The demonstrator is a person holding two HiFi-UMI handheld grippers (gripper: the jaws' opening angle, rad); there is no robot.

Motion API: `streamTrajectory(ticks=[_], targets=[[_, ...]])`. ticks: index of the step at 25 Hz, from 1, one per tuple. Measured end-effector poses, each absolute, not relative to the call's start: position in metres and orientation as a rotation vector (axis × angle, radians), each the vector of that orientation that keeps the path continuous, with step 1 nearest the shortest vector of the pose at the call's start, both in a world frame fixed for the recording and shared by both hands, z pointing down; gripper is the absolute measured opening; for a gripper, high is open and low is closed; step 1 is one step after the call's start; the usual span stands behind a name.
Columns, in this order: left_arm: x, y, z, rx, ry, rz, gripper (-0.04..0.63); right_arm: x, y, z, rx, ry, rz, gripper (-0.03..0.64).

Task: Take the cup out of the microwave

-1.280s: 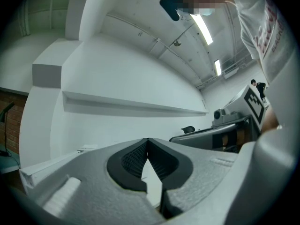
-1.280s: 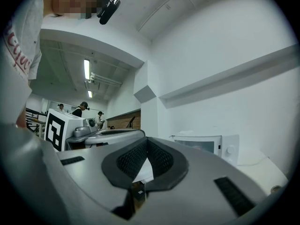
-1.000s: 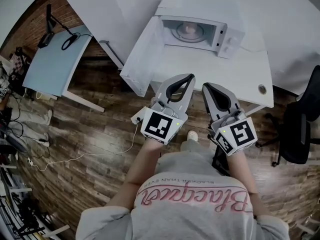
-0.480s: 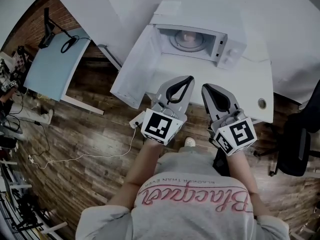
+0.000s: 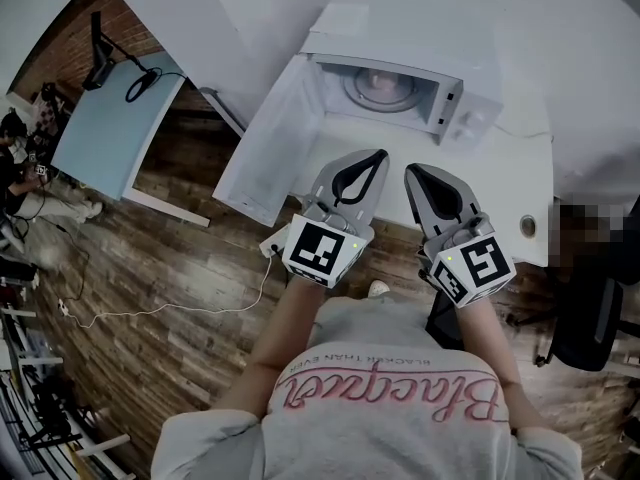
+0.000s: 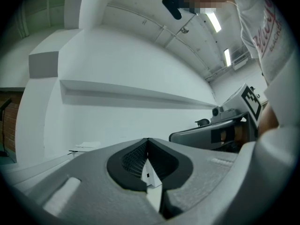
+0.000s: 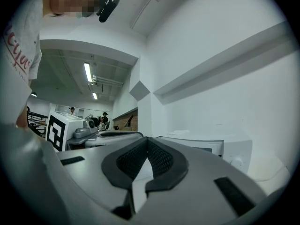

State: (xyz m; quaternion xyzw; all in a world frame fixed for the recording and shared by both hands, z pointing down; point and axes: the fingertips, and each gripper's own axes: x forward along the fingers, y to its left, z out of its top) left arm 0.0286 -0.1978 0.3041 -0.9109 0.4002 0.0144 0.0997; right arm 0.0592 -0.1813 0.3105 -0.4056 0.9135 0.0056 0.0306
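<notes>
1. Microwave stands at the far side of the white table. Its door is swung wide to the left, so the cavity is exposed.
2. Cup: a pale pinkish shape on the turntable, mid-cavity, not yet out. It is seen from above and blurred, so the handle side cannot be told. Presumably it stands upright, long axis vertical.
3. Left hand-held gripper: jaws together, nothing between them. In its own view the pads meet at the tip, with only white wall beyond.
4. Right hand-held gripper: jaws likewise pressed together and empty. Its own view shows the microwave front beyond the tip.
5. Both are held side by side over the near part of the table, pointing roughly level toward the opening and well short of the cavity.
6. Key relation: the cup lies straight ahead of both tips, deeper inside. The left tip lines up almost directly with it and reads slightly nearer. The right tip sits a little to the cup's right, toward the control-panel side.
7. Judgement: whichever hand-held gripper goes in must first open, then enter level through the opening. The open door flanks the left one, leaving it less room on that side.
</notes>
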Motion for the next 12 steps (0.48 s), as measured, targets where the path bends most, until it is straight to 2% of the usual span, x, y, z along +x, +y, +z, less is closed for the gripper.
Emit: streamTrajectory(ticks=[12], targets=[[0.030,-0.221,0.313,-2.684,1.225,0.072,0.005,0.062,-0.198,0.315,-1.224,2.858,0.055,0.011]])
